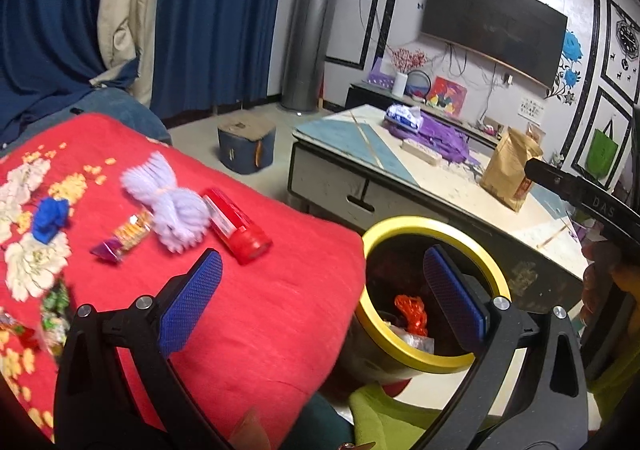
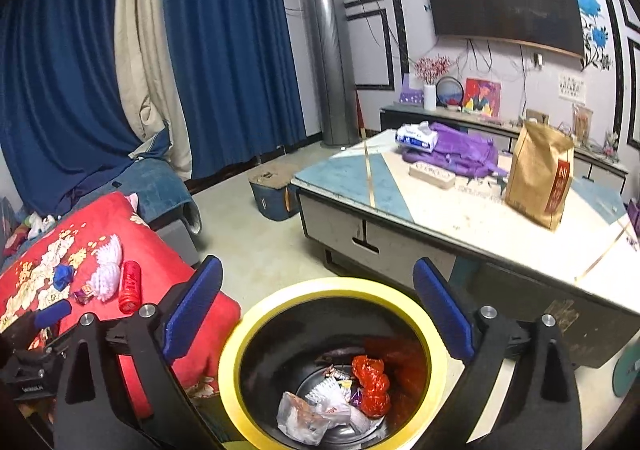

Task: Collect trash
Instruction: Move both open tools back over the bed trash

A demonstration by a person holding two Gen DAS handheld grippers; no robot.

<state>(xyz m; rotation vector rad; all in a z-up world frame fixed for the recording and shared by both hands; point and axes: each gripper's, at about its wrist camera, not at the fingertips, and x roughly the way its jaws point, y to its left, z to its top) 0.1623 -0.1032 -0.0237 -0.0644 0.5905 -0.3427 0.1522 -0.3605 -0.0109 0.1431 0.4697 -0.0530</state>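
- Trash bin, yellow-rimmed, stands on the floor just beside the red blanket; wrappers and a crumpled red bag already lie in its bottom
- Right gripper hangs over the bin's mouth, jaws wide and holding nothing
- Left gripper straddles the blanket's edge, jaws also wide and bare (clearly the nearer one to the remaining litter)
- Red tube lies flat just ahead-left of the left gripper, long axis diagonal, cap end pointing toward it
- Candy wrapper lies farther left, beyond the lilac yarn bundle, long axis slanting up to the right, toward that bundle
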